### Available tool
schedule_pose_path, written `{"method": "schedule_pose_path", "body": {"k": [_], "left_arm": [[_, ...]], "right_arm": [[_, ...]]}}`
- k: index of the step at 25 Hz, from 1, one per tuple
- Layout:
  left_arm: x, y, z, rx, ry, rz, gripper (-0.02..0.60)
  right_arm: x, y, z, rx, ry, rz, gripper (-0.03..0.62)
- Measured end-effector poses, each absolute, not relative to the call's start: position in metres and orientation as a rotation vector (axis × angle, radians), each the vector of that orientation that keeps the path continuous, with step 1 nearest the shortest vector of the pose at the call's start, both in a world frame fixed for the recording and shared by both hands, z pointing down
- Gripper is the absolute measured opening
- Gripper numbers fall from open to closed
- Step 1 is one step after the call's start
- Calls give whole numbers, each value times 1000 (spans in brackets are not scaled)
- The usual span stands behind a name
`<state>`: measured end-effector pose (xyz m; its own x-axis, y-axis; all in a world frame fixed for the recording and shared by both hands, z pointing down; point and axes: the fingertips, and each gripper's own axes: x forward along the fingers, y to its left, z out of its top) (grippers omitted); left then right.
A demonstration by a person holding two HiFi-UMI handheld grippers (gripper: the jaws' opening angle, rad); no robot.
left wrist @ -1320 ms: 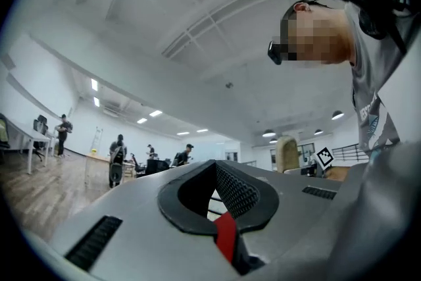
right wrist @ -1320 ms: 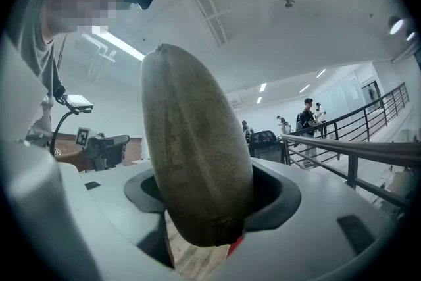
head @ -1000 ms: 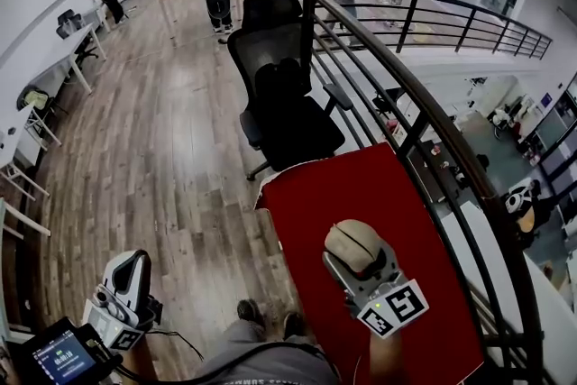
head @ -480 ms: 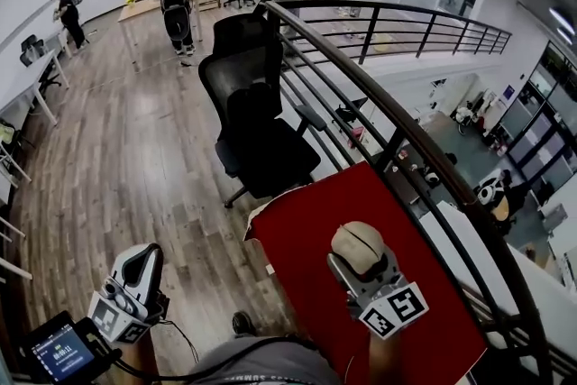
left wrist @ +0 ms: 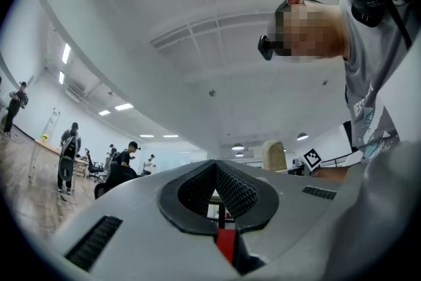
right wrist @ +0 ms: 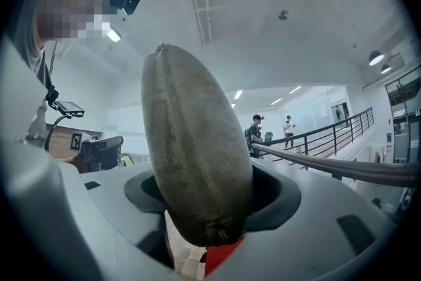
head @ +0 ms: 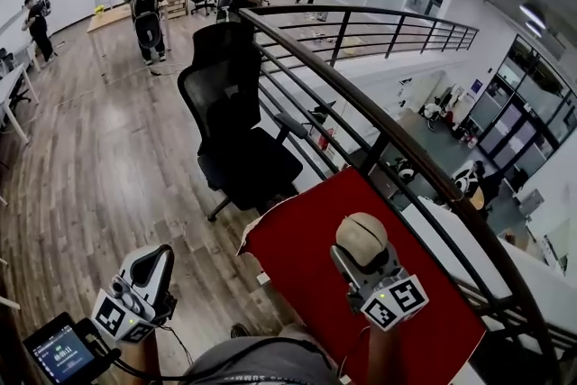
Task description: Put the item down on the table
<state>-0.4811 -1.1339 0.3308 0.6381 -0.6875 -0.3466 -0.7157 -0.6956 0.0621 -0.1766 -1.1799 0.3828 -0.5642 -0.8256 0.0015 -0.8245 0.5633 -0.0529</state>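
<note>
A tan, oval, rough-skinned item (head: 361,236) stands on end in my right gripper (head: 360,255), which is shut on its lower part. It hangs above the red table (head: 297,252), near the table's middle. In the right gripper view the item (right wrist: 196,154) fills the space between the jaws, and a sliver of the red table (right wrist: 221,258) shows below. My left gripper (head: 157,259) is off the table's left side, over the wooden floor, shut and holding nothing. The left gripper view looks upward: the left gripper (left wrist: 214,189) is shut, with the ceiling beyond it.
A black office chair (head: 236,126) stands just beyond the table's far end. A dark metal railing (head: 379,117) runs along the table's right side with a drop to a lower floor behind it. Several people stand far off. A small screen (head: 58,353) sits at the bottom left.
The head view has swung to the right, so chair and table slid left in the picture. My right gripper still holds the item over the red table. My left gripper stays low at the left.
</note>
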Motion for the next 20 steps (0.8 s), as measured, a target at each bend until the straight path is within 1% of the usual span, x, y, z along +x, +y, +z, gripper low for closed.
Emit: {"method": "schedule_pose_path", "body": {"k": [4, 8, 13, 17, 20], "left_arm": [[-480, -1158, 348, -2820, 1152, 544, 2], [-468, -1175, 362, -2856, 1118, 526, 2], [-451, -1193, 389, -2892, 1129, 401, 2], [-429, -1223, 376, -2916, 1107, 448, 2], [-420, -1248, 385, -2921, 1122, 401, 2]], "right_arm": [[-174, -1204, 399, -1510, 2751, -113, 281], [-150, -1235, 418, -1595, 2737, -126, 282], [-93, -1299, 461, -1758, 2711, -214, 281], [-45, -1367, 513, -1889, 2688, -345, 282], [-10, -1420, 560, -1999, 2717, -438, 282]]}}
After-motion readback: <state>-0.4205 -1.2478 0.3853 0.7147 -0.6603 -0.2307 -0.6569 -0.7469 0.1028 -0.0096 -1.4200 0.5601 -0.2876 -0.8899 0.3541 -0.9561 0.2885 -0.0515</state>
